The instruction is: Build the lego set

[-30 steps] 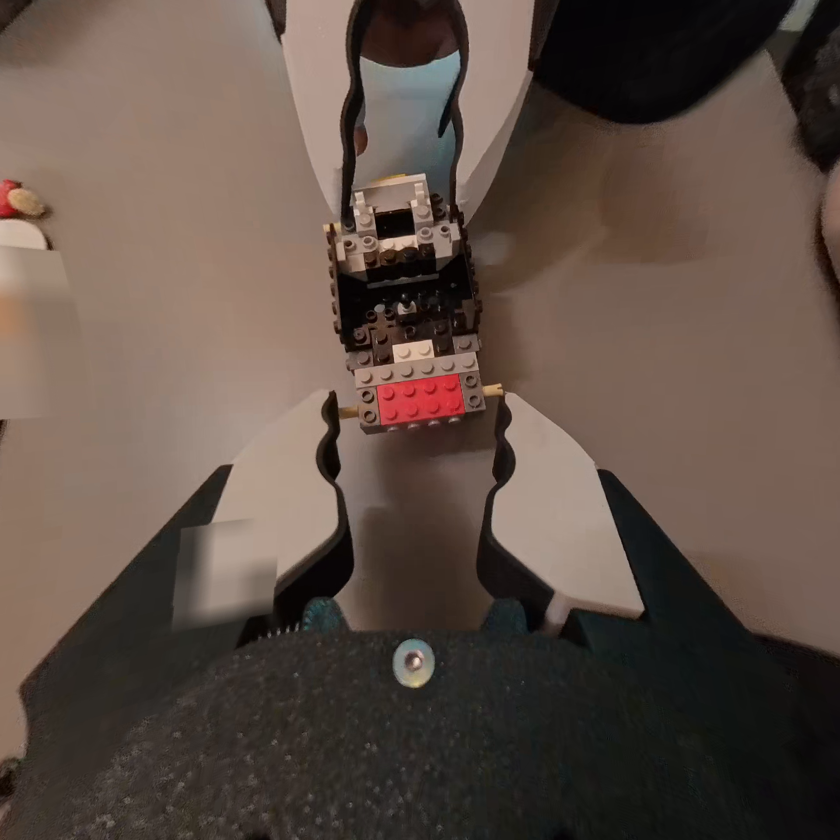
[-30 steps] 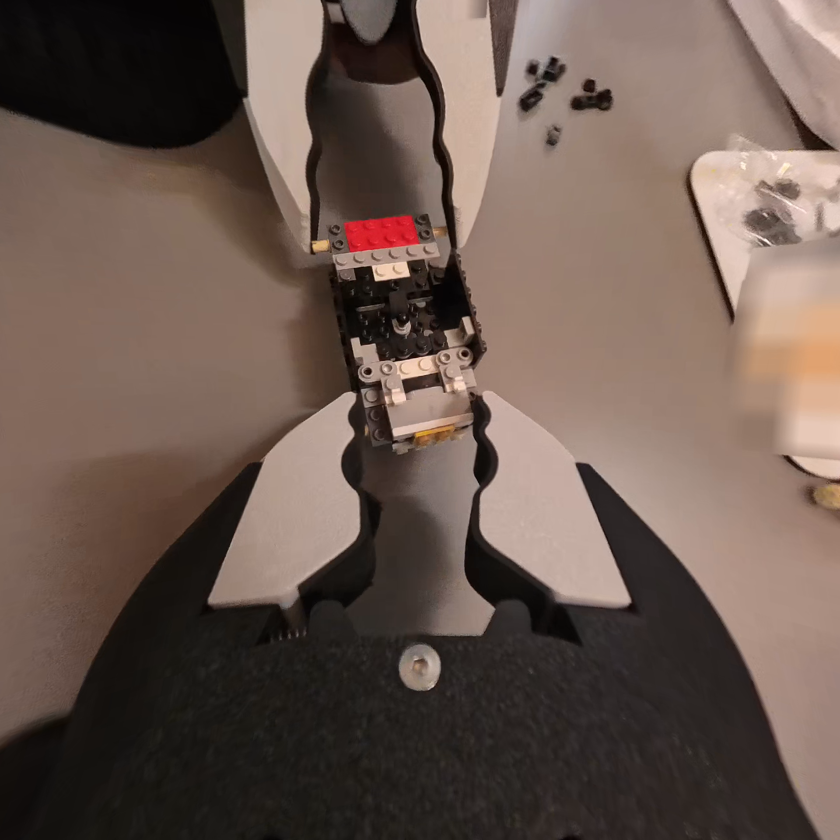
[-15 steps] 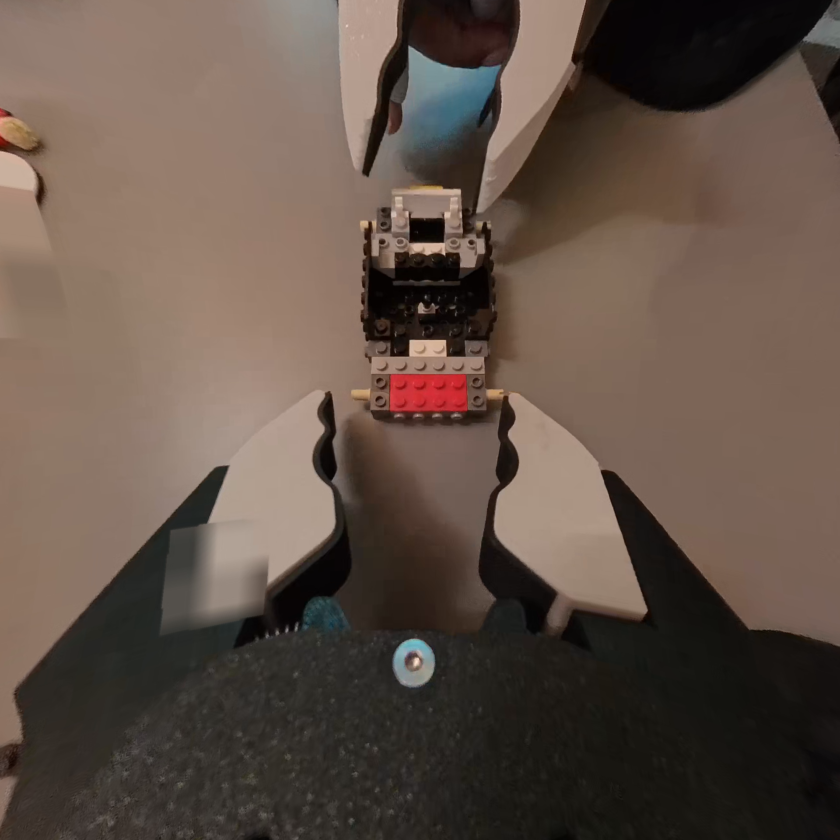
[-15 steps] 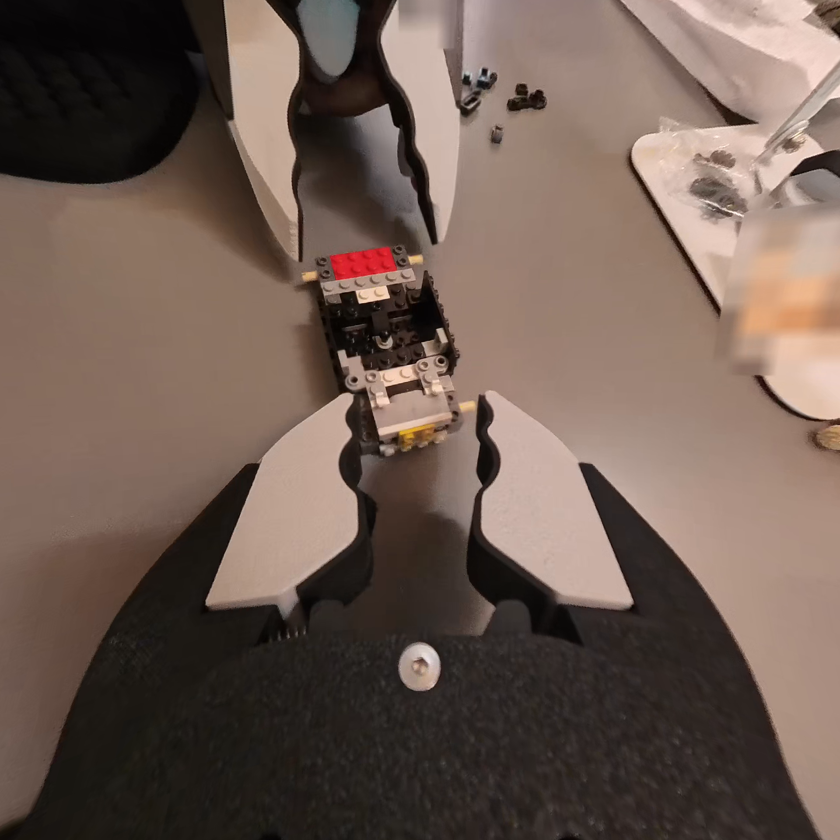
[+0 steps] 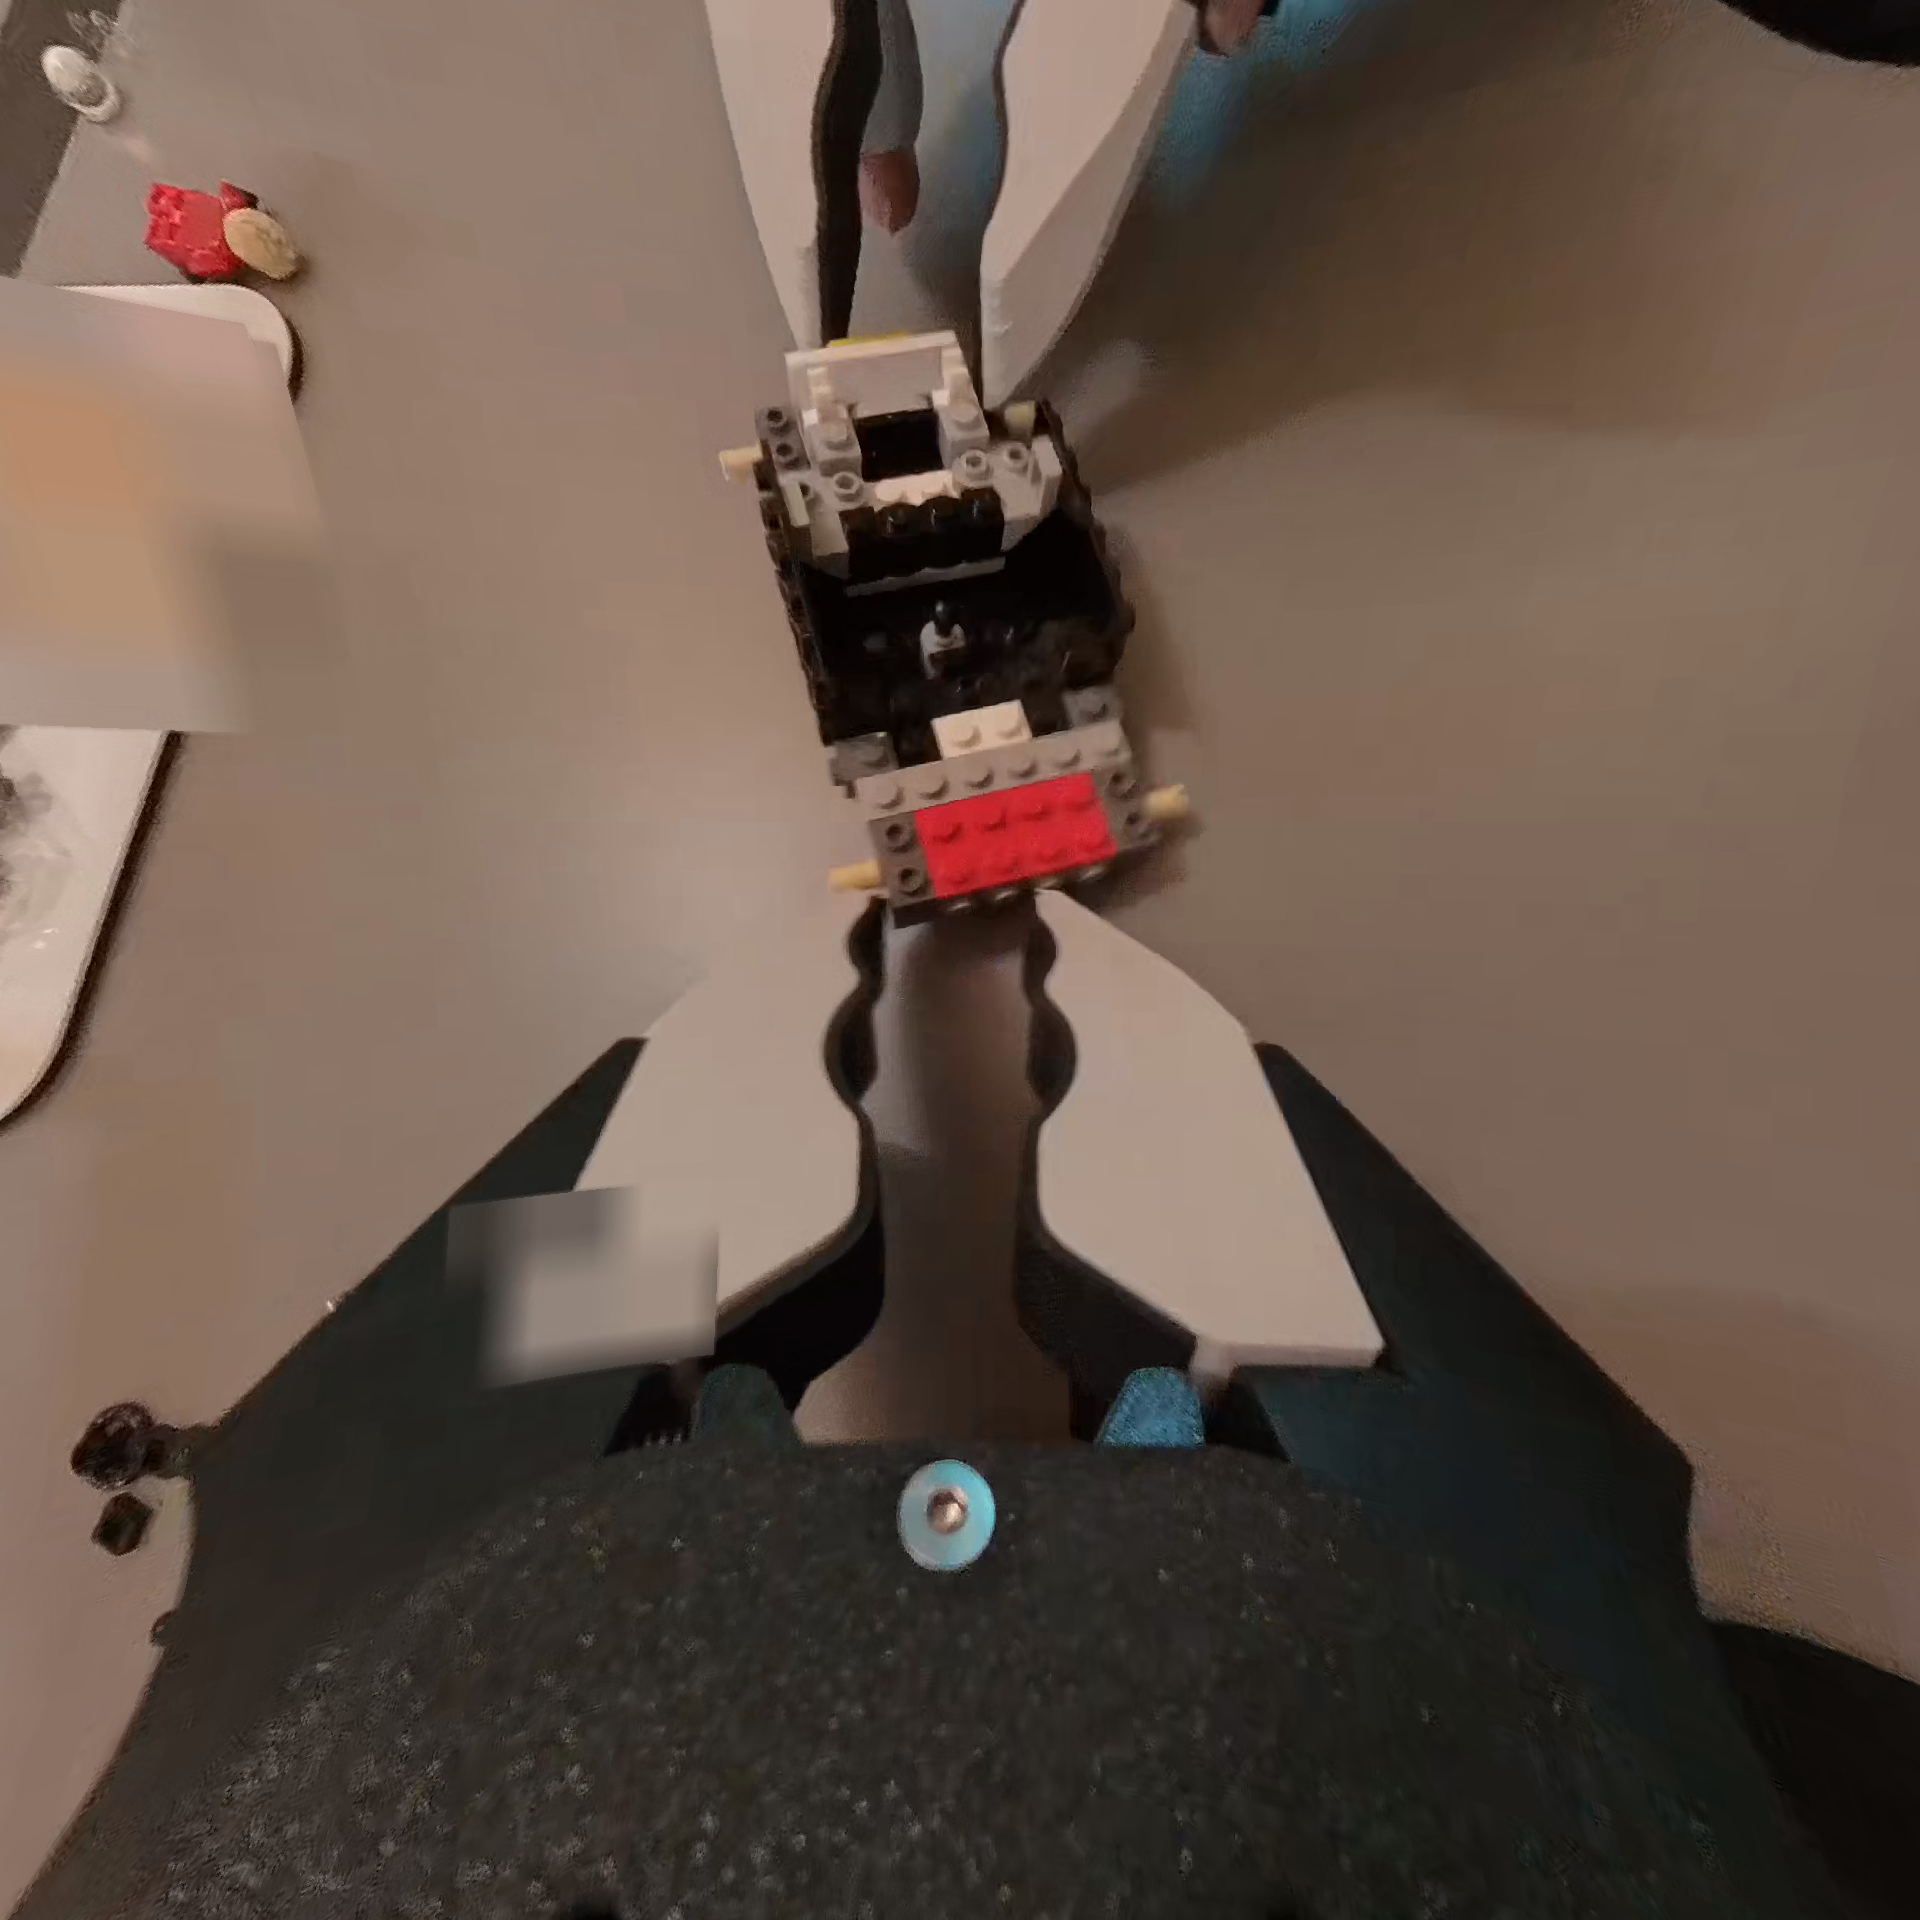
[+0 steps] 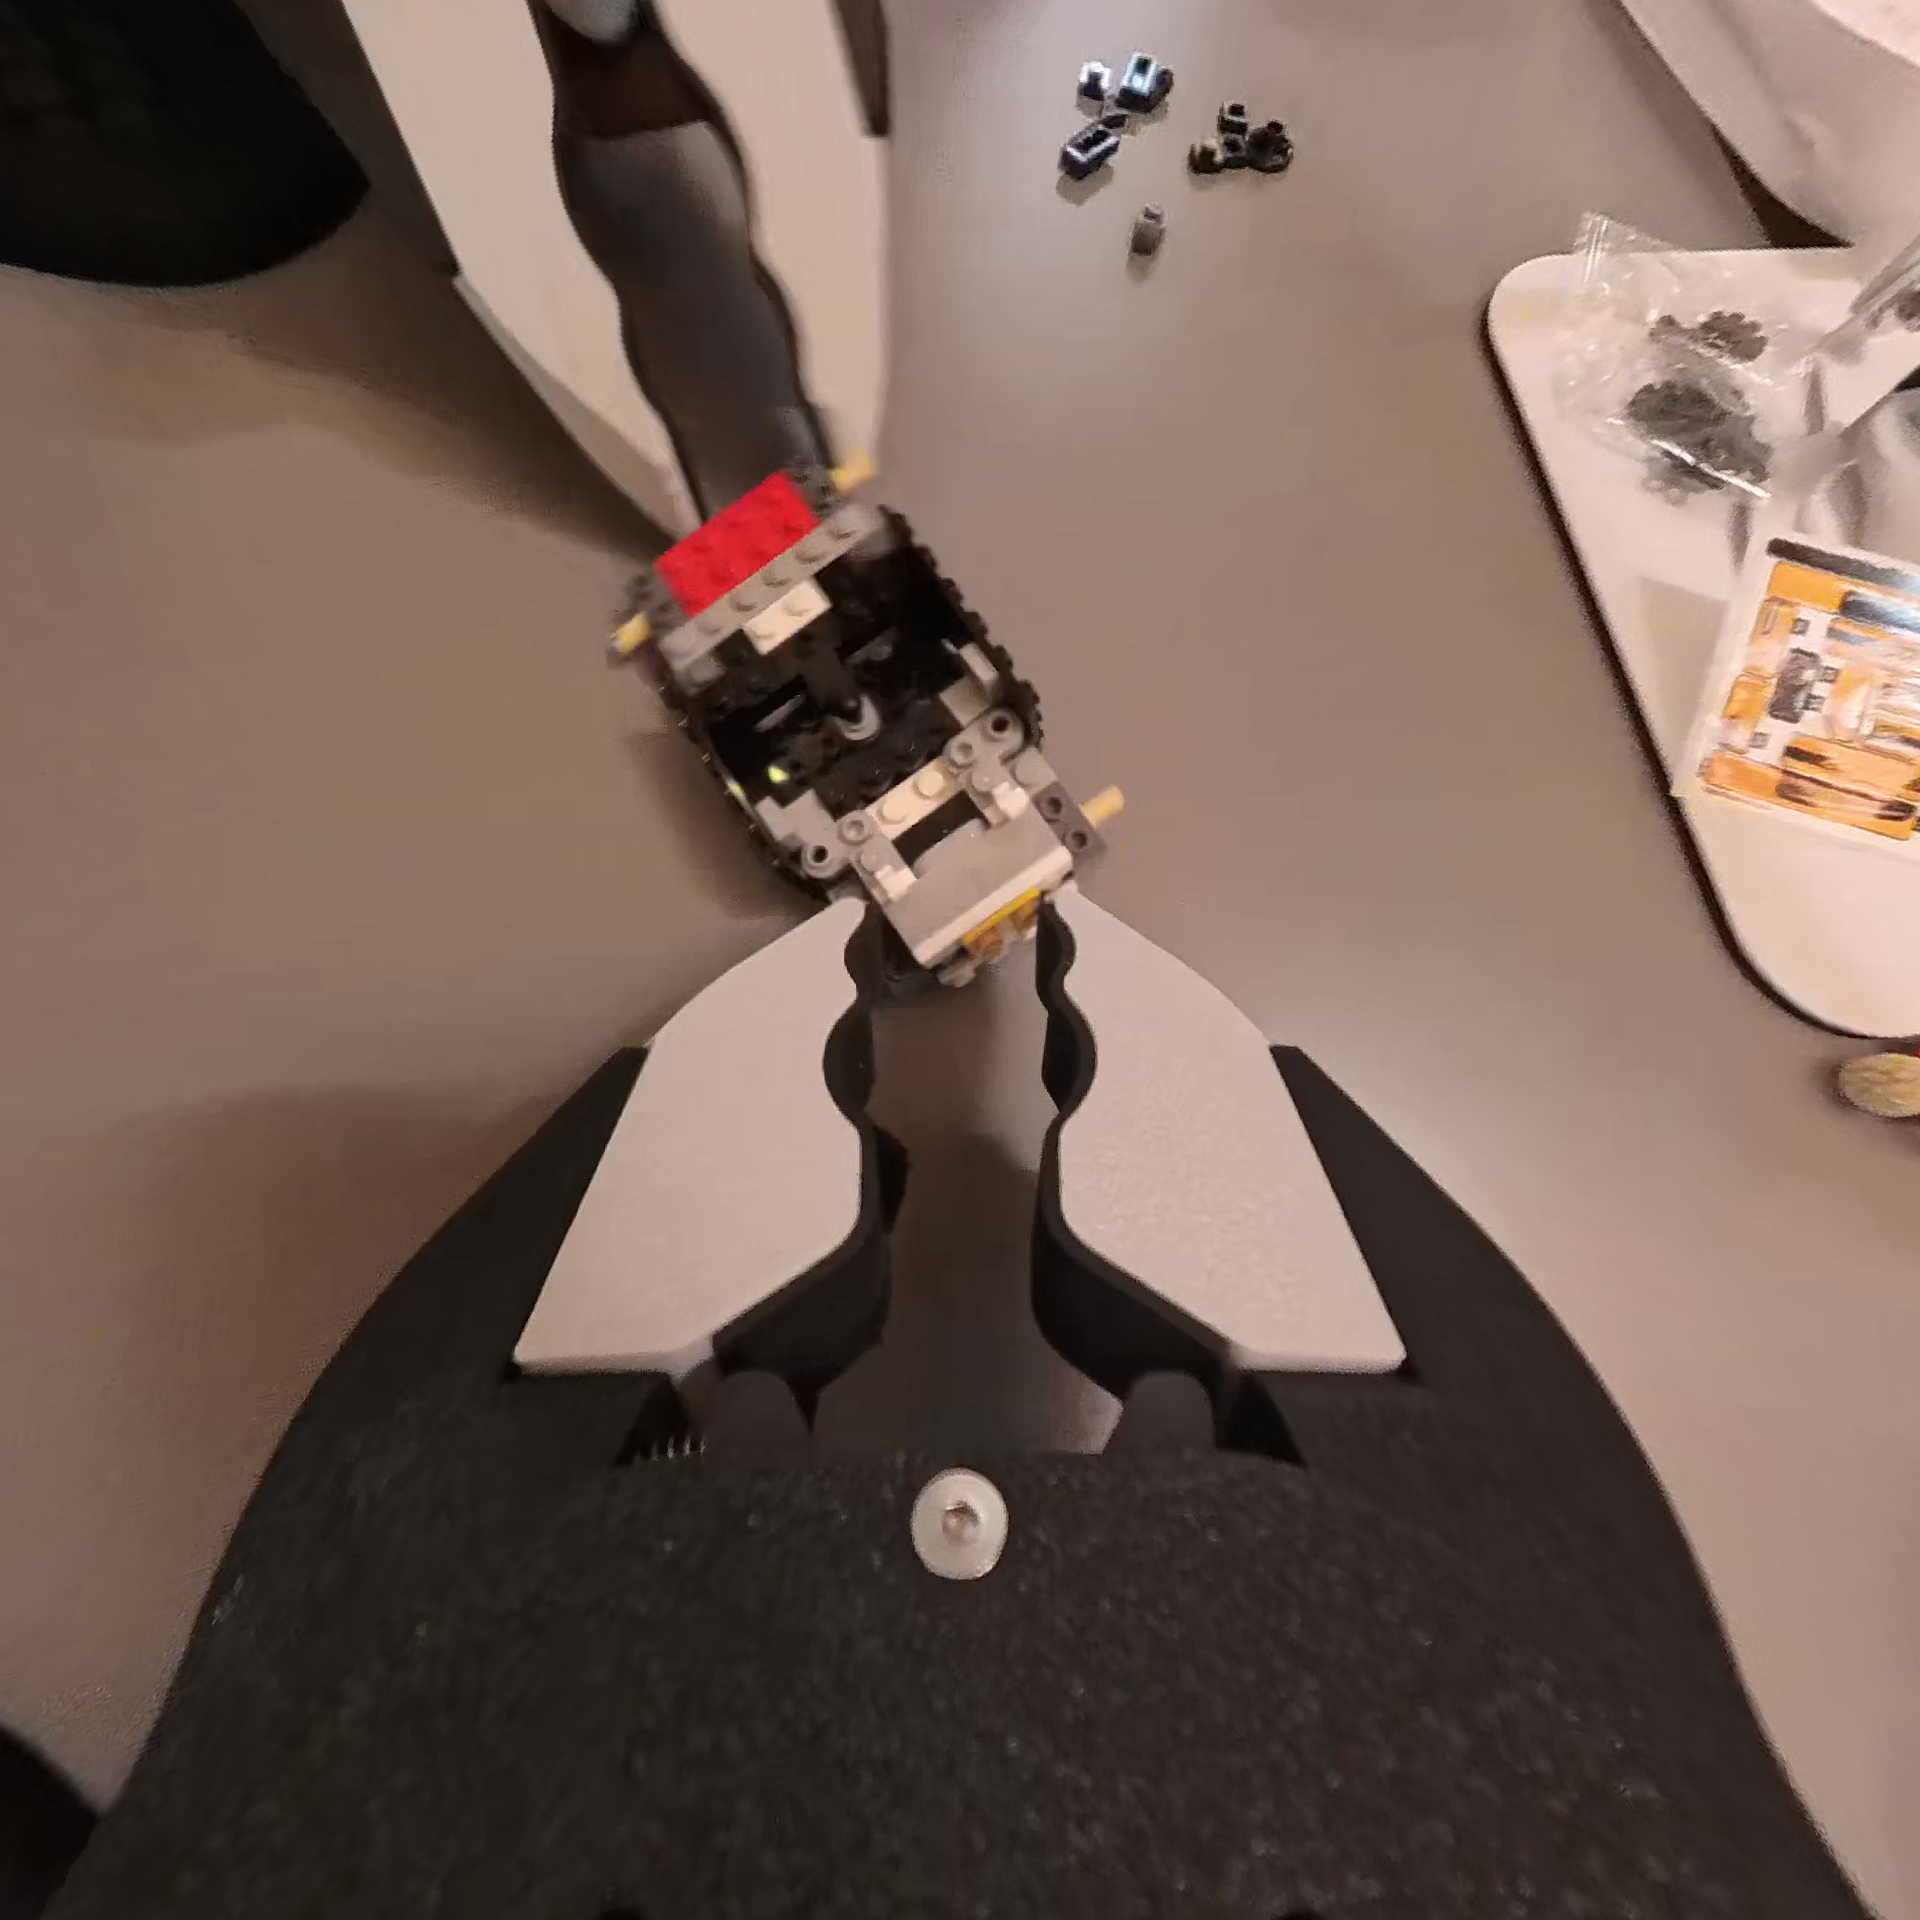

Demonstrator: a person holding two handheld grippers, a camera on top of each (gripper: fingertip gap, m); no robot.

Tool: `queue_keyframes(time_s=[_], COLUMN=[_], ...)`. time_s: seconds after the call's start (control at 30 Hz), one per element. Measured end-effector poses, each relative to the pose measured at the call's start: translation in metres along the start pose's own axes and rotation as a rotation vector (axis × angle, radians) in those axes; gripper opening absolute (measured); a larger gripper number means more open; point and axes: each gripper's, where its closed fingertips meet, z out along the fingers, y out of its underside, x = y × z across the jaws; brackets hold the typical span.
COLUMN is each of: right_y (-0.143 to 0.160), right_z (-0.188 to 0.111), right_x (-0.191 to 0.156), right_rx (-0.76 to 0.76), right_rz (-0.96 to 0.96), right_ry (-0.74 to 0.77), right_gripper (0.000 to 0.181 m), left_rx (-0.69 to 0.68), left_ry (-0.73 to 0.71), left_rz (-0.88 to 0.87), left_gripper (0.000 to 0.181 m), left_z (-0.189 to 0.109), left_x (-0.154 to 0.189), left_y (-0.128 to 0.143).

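Observation:
The lego car model is black and grey, with a red plate at one end and a white and grey end with yellow at the other. It lies on the grey table between my two grippers. My left gripper has its jaws narrowed onto the red end; it shows at the top of the right wrist view. My right gripper is pinched on the grey and yellow end of the model; it shows at the top of the left wrist view. The model sits skewed to both grippers.
A white tray at the right holds clear bags of dark parts and a printed booklet. Several small dark loose pieces lie at the far side. A red brick piece lies far left beside the tray. Left tips to right tips: about 10 cm. My right gripper's tips are some 20 cm from the red brick piece.
Both grippers have narrowed from wide open onto the ends of the model. The model has turned, now skewed in both views, and looks nearer.

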Motion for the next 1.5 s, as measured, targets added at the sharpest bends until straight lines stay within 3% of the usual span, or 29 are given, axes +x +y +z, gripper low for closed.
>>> queue_keyframes(time_s=[0.03,0.27,0.37,0.5,0.7,1.0,1.17,1.23,1.27,1.37,1.5], right_y=[0.001,-0.006,-0.002,0.003,0.003,-0.007,-0.029,-0.041,-0.045,-0.058,-0.092], right_z=[0.003,-0.004,-0.004,0.000,-0.001,-0.005,-0.028,-0.040,-0.046,-0.067,-0.095], right_x=[-0.001,-0.002,-0.003,-0.005,-0.015,-0.019,0.017,0.031,0.039,0.064,0.100], right_rx=[0.010,0.082,0.066,0.053,0.024,0.109,0.295,0.391,0.428,0.506,0.591], right_rz=[0.017,0.042,0.046,0.095,0.095,0.074,0.114,0.141,0.154,0.165,0.193], right_ry=[-0.017,0.007,0.014,0.017,0.014,-0.012,0.188,0.289,0.348,0.562,0.757], right_gripper=[0.029,0.030,0.029,0.023,0.020,0.020,0.022,0.020,0.016,0.000,0.000], left_rx=[-0.008,0.021,0.058,0.078,0.028,0.100,0.336,0.448,0.501,0.622,0.724], left_ry=[-0.010,-0.033,-0.006,0.079,-0.034,-0.030,-0.106,-0.176,-0.235,-0.415,-0.606], left_rz=[0.009,-0.050,-0.037,-0.039,-0.004,-0.049,-0.164,-0.216,-0.234,-0.308,-0.382], left_gripper=[0.023,0.038,0.039,0.056,0.050,0.056,0.037,0.018,0.000,0.000,0.000], left_z=[0.001,0.001,-0.002,-0.001,0.002,-0.007,-0.042,-0.061,-0.073,-0.107,-0.140], left_x=[0.001,-0.003,0.002,0.016,0.001,-0.009,-0.037,-0.050,-0.057,-0.079,-0.104], left_y=[0.003,0.006,0.001,-0.003,0.003,0.005,-0.012,-0.025,-0.032,-0.051,-0.070])
